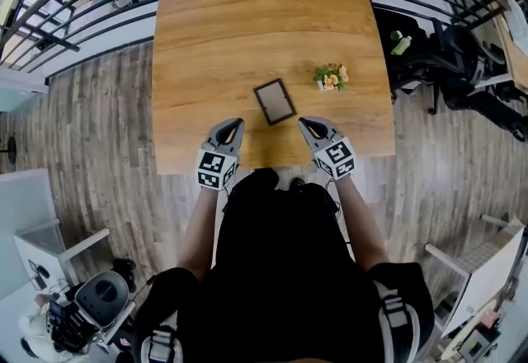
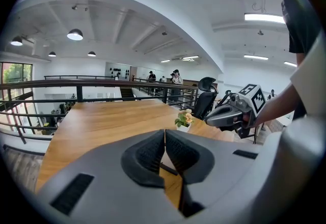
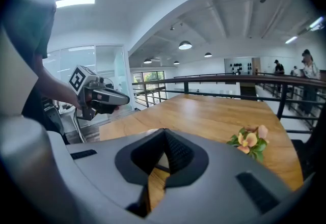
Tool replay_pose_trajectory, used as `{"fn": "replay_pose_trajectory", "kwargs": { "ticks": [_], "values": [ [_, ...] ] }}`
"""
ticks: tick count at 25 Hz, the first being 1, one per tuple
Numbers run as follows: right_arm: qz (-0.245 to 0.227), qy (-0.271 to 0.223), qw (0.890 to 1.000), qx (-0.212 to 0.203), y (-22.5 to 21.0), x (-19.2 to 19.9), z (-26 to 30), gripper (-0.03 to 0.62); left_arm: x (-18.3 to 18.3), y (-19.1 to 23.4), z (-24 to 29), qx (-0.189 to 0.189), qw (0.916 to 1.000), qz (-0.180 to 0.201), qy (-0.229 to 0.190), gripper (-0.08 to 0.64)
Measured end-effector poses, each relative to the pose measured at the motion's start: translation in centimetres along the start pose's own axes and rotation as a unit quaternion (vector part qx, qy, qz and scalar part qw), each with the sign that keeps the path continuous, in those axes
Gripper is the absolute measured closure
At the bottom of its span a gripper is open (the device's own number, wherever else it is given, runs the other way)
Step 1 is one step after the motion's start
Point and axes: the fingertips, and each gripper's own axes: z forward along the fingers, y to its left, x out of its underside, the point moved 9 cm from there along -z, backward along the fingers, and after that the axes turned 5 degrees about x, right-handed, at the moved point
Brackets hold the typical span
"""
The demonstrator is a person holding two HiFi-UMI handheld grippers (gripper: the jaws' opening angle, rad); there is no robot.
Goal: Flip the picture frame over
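Jaws closed, empty: left gripper (image 1: pixel 237 122), right gripper (image 1: pixel 304 121); picture frame (image 1: pixel 274 101) flat on table (image 1: pixel 247 23).

The picture frame (image 1: pixel 274 101) is a small rectangle with a thin dark border around a dull grey-brown panel. It lies flat on the wooden counter (image 1: pixel 247 23), long side running away from the person but slightly askew, its far end leaning left in the head view. It sits roughly midway across, a little back from the near edge. Nothing touches it. Whether its face or its back is up cannot be told.
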Motion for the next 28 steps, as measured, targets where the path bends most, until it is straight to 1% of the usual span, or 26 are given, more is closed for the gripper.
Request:
{"fn": "replay_pose_trajectory", "kwargs": {
  "ticks": [6, 11, 14, 18, 21, 26, 28],
  "values": [
    [0.011, 0.016, 0.999, 0.028, -0.2, 0.2, 2.4, 0.584, -0.9, 2.5, 1.4, 0.035, 0.9993, 0.015, 0.008, 0.537],
    [0.005, 0.024, 0.999, 0.036, -0.4, 0.0, 3.2, 0.584, -0.5, 2.8, 2.6, 0.053, 0.9983, 0.014, 0.02, 0.537],
    [0.009, 0.031, 0.999, 0.035, -0.9, 0.7, 3.7, 0.584, -0.1, 2.7, 3.3, 0.054, 0.9982, 0.012, 0.024, 0.537],
    [0.028, 0.036, 0.999, 0.026, -1.4, 1.8, 4.4, 0.584, 0.1, 2.2, 3.7, 0.048, 0.9984, 0.01, 0.029, 0.537],
    [0.032, 0.04, 0.998, 0.029, -2.0, 2.5, 5.4, 0.584, 0.1, 2.1, 3.8, 0.044, 0.9984, 0.006, 0.036, 0.537],
    [0.048, 0.047, 0.997, 0.034, -2.8, 3.9, 6.8, 0.56, 0.7, 2.0, 3.7, 0.041, 0.9978, 0.003, 0.051, 0.537],
    [0.053, 0.05, 0.997, 0.035, -3.0, 4.5, 7.1, 0.538, 1.0, 2.0, 3.8, 0.041, 0.9976, 0.002, 0.055, 0.537]
  ]
}}
